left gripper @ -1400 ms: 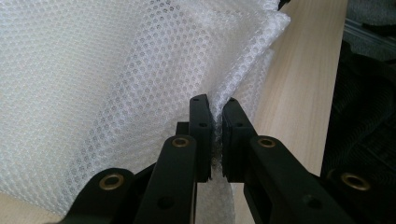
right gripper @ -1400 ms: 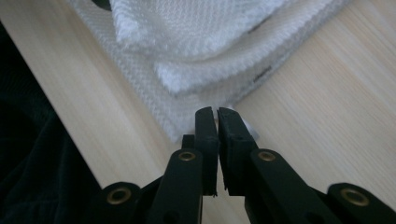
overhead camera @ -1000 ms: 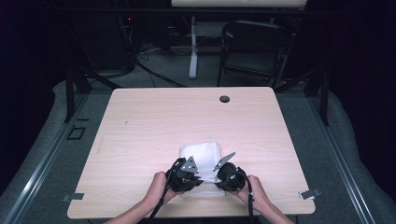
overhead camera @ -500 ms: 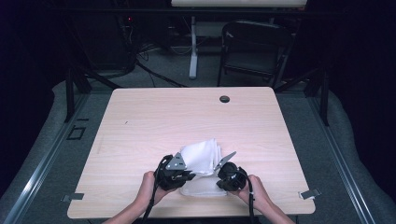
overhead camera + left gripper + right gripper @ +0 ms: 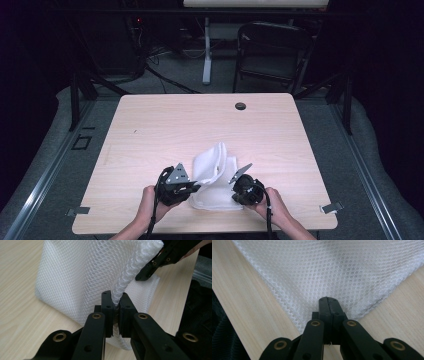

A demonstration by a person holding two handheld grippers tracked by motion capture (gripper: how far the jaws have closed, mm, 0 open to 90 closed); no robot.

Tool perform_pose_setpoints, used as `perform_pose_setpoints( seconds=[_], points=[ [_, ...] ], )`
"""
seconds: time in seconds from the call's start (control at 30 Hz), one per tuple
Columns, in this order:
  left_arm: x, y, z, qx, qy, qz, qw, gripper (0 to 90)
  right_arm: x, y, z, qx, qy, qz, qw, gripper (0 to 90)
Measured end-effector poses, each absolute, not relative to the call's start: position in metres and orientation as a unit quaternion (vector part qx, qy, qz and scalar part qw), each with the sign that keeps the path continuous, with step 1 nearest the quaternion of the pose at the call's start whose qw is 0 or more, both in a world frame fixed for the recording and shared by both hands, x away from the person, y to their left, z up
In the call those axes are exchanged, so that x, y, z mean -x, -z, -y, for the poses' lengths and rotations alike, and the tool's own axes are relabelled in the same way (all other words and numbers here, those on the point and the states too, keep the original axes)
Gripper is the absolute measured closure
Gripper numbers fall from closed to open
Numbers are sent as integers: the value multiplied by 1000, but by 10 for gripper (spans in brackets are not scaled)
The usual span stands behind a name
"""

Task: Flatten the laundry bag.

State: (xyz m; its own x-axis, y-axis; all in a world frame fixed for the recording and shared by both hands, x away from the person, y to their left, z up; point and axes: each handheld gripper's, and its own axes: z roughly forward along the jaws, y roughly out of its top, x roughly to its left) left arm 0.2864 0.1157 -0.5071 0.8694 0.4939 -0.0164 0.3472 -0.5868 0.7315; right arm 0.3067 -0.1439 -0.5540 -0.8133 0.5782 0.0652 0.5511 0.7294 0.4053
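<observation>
The white mesh cloth [image 5: 215, 177] lies near my edge of the wooden table [image 5: 200, 130], right between my two grippers, with one part of it raised into a soft ridge that runs away from me. My left gripper [image 5: 192, 187] sits at the cloth's left side, and in the left gripper view its jaws are pressed together on a rolled, rope-like edge of the mesh [image 5: 125, 285] — the fabric climbs straight up out of the pinch and fans out to the left as a taut sheet. Only the thickness of that bunched hem keeps the pads apart. My right gripper [image 5: 235, 192] sits at the cloth's right side, close to the table's near edge. In the right gripper view its jaws are closed flat against each other over a corner of the cloth [image 5: 332, 275] — the mesh spreads out from the tips in a wide wedge, lying flat on the wood on both sides. Farther off in the left gripper view, the black jaws of my right gripper [image 5: 160, 261] show at the cloth's top corner. Both of my hands rest low at the table's front, the left hand [image 5: 150, 202] and the right hand [image 5: 275, 205] each wrapped round its gripper body.
</observation>
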Motion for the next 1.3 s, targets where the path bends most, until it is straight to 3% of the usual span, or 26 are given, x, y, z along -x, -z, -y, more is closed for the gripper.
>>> perform_pose_setpoints(
  seconds=[0.7,1.3],
  points=[
    [-277,506,-139,-878,-124,-265,378,854,-303,553,148,-312,-189,-930,53,900],
    [-284,519,-133,-881,-128,-271,367,859,-310,552,163,-330,-189,-924,40,900]
  ],
)
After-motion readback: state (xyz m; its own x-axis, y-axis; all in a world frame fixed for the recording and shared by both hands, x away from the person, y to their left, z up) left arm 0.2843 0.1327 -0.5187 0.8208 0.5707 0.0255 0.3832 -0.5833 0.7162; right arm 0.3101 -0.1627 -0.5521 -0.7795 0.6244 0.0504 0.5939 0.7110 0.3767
